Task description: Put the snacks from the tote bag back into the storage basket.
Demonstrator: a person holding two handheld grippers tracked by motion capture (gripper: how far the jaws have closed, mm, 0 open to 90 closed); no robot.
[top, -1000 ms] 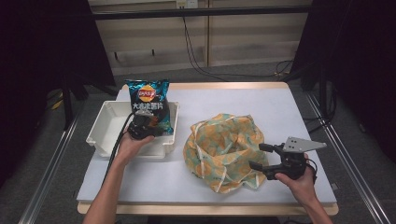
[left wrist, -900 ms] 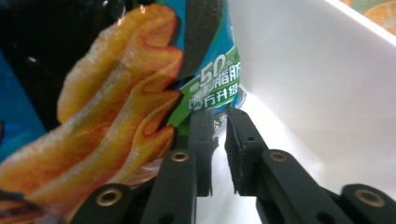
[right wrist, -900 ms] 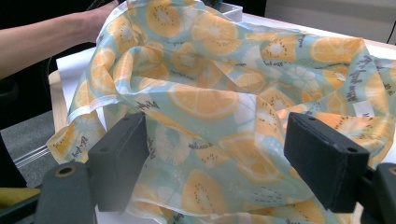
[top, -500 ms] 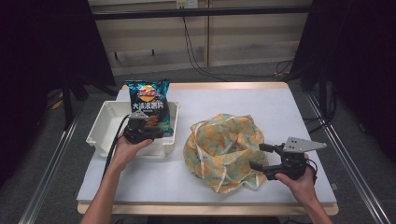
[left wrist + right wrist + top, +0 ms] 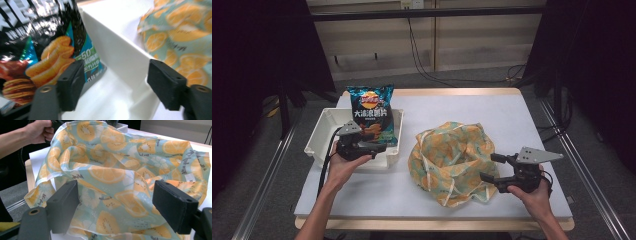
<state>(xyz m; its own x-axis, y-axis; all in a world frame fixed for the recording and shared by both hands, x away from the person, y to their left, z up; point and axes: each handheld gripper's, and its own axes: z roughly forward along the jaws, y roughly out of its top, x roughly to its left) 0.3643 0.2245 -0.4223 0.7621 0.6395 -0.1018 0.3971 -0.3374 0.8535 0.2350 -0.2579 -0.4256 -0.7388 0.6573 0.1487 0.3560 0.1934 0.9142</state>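
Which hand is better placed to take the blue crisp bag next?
Left. The left gripper hovers with open jaws beside the blue crisp bag in the white tray; the right gripper faces the orange-print cloth bag.

I see a white-topped table point(image 5: 512, 115) with a wooden edge. Black cables point(image 5: 427, 70) trail over the grey floor point(image 5: 472, 80) beyond it. Metal rails point(image 5: 267, 185) flank both sides, with pale wall panels point(image 5: 377, 45) behind.

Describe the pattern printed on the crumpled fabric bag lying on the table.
Orange slices on pale teal crumpled fabric bag; clearest in the right gripper view.
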